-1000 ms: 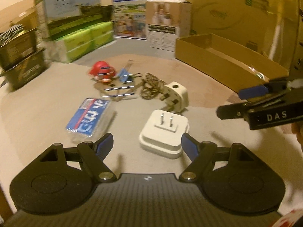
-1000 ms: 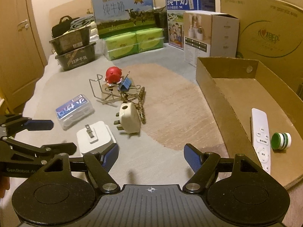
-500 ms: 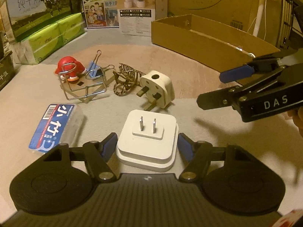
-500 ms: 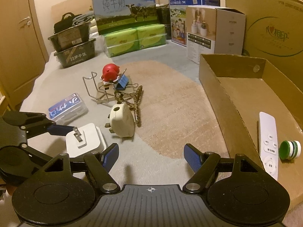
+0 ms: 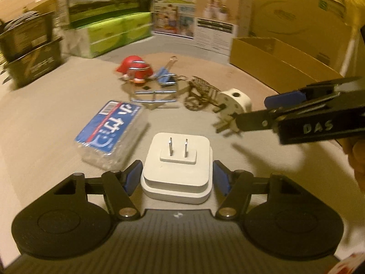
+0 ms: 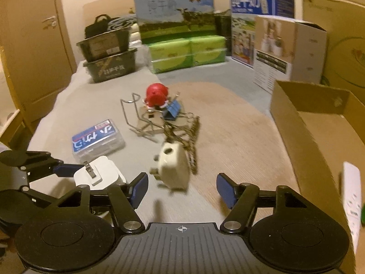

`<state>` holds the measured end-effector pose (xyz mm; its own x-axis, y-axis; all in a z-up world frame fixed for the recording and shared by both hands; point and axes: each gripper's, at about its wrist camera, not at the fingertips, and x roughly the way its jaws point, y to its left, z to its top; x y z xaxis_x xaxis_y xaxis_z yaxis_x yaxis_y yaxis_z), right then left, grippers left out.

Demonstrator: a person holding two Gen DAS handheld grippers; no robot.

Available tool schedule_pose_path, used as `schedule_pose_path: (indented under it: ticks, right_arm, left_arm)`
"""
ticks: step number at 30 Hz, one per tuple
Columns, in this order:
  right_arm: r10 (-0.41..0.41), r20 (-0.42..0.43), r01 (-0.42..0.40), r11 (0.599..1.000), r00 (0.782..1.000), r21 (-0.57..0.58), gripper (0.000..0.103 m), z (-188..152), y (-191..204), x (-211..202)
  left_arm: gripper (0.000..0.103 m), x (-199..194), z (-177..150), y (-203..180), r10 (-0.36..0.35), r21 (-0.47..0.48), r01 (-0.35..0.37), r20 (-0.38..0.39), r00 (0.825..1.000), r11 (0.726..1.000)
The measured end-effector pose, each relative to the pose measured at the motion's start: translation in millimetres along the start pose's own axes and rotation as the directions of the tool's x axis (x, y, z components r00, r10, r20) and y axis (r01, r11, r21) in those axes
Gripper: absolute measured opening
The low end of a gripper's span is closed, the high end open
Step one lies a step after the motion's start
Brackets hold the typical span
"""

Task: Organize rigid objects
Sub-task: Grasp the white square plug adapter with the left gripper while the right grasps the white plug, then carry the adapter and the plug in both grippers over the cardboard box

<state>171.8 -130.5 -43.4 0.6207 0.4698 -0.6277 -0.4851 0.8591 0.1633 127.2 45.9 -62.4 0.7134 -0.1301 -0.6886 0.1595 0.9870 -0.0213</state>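
Left gripper (image 5: pixel 176 178) has come down around the white two-pin adapter (image 5: pixel 177 166); a second ago the adapter lay clear ahead of its jaws, now it sits between them. Jaws wide apart, blue pads just beside the adapter's two sides, a sliver of gap showing on each. No grip yet. The adapter rests flat on the grey surface, pins up.

Right gripper (image 6: pixel 181 189) has moved in too: the cream three-pin plug (image 6: pixel 174 170), earlier well ahead of it, now lies just in front of its spread jaws, slightly left of centre. Jaws open, holding nothing. From the left wrist view the same gripper reaches across toward that plug (image 5: pixel 232 105).

Frames are blurred, so both hands appear to be in motion.

Elsewhere unchanged: blue-labelled clear case (image 5: pixel 111 132) beside the adapter; red figurine (image 6: pixel 156 96), blue binder clip (image 6: pixel 173 111) and wire stand (image 6: pixel 134 116) clustered farther back. Cardboard box (image 6: pixel 296 132) to the right already holds a white remote (image 6: pixel 352 196).

Reading: both grippers are lined up for pickups, the left nearer to closing. The box looks the likely destination for both plugs.
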Motion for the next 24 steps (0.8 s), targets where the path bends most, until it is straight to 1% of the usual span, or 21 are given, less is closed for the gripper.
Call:
schedule_pose_path:
  ticks: [6, 8, 10, 16, 24]
  right_arm:
    - [0.0, -0.007, 0.0, 0.999, 1.0, -0.032, 0.064, 3.1, 8.7, 21.0]
    - [-0.007, -0.004, 0.006, 0.999, 1.0, -0.043, 0.061, 3.3, 10.6, 26.0]
    - [-0.007, -0.004, 0.007, 0.999, 1.0, -0.048, 0.053, 4.0, 11.8, 31.1]
    - [-0.031, 0.015, 0.032, 0.996, 0.999, -0.078, 0.041, 7.3, 17.1, 37.0]
    - [-0.054, 0.024, 0.056, 0.995, 0.998, -0.084, 0.037, 3.0, 18.5, 29.8]
  left_arm:
    - [0.064, -3.0, -2.4, 1.5, 0.03, -0.046, -0.029, 0.025, 0.999, 0.999]
    - [0.064, -2.2, -2.3, 1.4, 0.031, -0.048, -0.029, 0.032, 0.999, 0.998]
    - [0.064, -1.3, -2.2, 1.8, 0.033, -0.054, -0.031, 0.037, 0.999, 0.998]
    - [0.064, 3.0, -1.6, 0.6, 0.039, -0.043, -0.038, 0.043, 0.998, 0.998]
    - [0.063, 10.0, 0.9, -2.5, 0.041, -0.025, -0.041, 0.036, 0.998, 0.999]
